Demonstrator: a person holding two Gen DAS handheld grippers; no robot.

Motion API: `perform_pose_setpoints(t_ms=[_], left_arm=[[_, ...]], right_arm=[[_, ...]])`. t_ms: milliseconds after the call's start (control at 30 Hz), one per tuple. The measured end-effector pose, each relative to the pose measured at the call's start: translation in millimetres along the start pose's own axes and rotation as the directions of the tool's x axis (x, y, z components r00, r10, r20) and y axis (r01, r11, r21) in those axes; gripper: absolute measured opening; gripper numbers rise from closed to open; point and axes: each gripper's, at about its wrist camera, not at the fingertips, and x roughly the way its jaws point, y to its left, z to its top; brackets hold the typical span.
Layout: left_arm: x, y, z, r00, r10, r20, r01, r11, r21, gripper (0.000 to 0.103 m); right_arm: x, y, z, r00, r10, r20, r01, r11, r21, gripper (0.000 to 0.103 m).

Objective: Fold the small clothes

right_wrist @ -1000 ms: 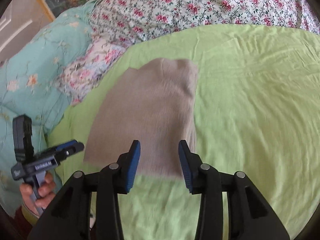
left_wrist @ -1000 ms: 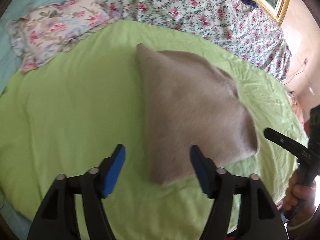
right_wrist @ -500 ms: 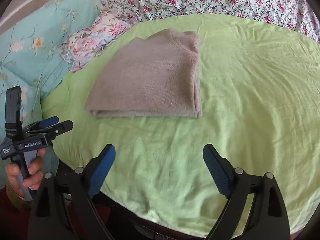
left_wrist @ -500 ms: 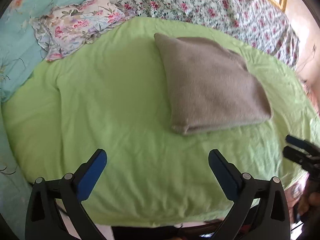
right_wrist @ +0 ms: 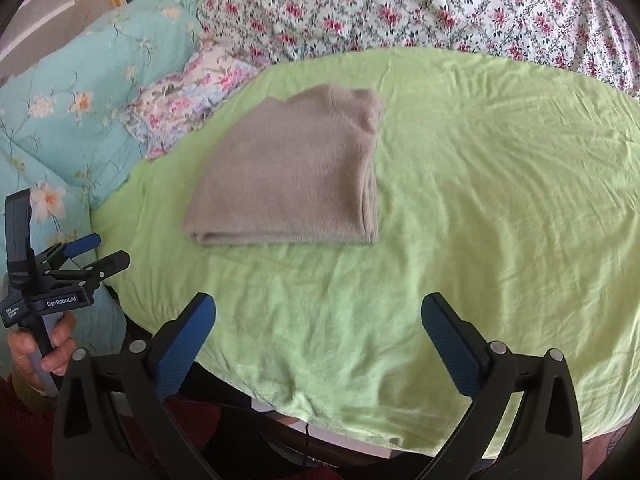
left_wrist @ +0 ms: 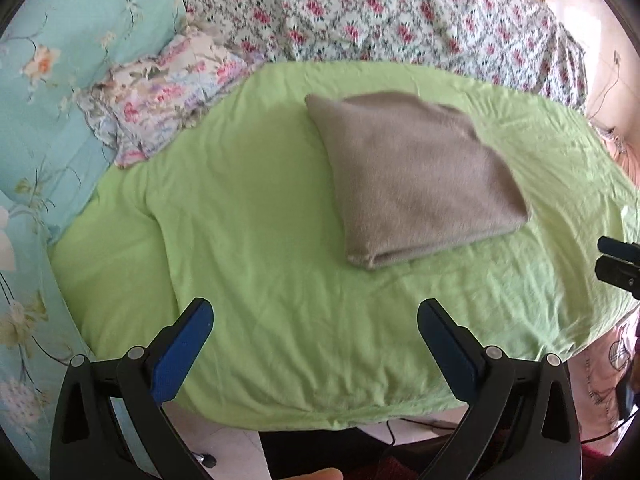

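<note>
The folded brown cloth (left_wrist: 416, 176) lies on the green sheet (left_wrist: 248, 240) at 12 o'clock. Left hand-held gripper (left_wrist: 316, 332) and right hand-held gripper (right_wrist: 318, 328) have just opened wide, holding nothing. Lift away gently so the folds stay neat.

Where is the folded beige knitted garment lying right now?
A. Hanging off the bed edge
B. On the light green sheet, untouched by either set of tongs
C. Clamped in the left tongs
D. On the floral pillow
B: the folded beige knitted garment lies flat on the light green sheet, both tongs open and apart from it.
</note>
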Motion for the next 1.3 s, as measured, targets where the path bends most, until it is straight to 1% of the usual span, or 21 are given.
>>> perform_pose_setpoints(t_ms=[133,267,333,400,533,633,767,1167,1300], left_arm=[[-4.9,-5.5,9.8,1.0,-0.002,0.03,0.002,1.0,0.011,0.102],[4.8,-10.7,12.7,1.0,0.012,0.017,-0.012,1.0,0.018,0.102],[12.8,-12.7,12.5,1.0,0.017,-0.001,-0.017,1.0,0.02,0.102],[22.3,-15.1,11.7,0.999,0.031,-0.023,-0.031,0.999,0.021,0.102],[37.5,-20.6,10.7,0.997,0.052,-0.057,-0.05,0.998,0.029,0.102],[42.5,-23.6,11.7,0.996,0.06,-0.067,-0.057,0.998,0.036,0.102],[45.6,-25.2,14.8,0.995,0.064,-0.07,-0.061,0.998,0.035,0.102],[46.5,-31.7,31.6,0.997,0.068,-0.035,-0.066,0.997,0.05,0.102],[45.2,-31.1,38.5,0.997,0.07,-0.019,-0.069,0.996,0.047,0.102]], right_arm=[[2.8,4.1,8.6,1.0,0.023,-0.007,-0.023,1.0,0.02,0.103],[17.0,7.2,15.1,0.998,0.016,-0.058,-0.014,0.999,0.032,0.103],[23.6,9.1,17.5,0.998,0.003,-0.064,-0.002,1.0,0.012,0.103],[30.0,10.8,20.6,0.998,-0.031,-0.063,0.03,0.999,-0.017,0.103],[38.5,12.1,26.2,0.996,-0.072,-0.046,0.069,0.996,-0.055,0.103],[44.6,13.7,27.8,0.994,-0.1,-0.046,0.096,0.992,-0.088,0.103],[52.0,16.0,28.6,0.992,-0.113,-0.061,0.104,0.987,-0.124,0.103],[60.0,22.1,40.0,0.992,-0.114,-0.058,0.104,0.982,-0.158,0.103],[59.8,25.1,48.8,0.995,-0.087,-0.057,0.076,0.984,-0.162,0.103]])
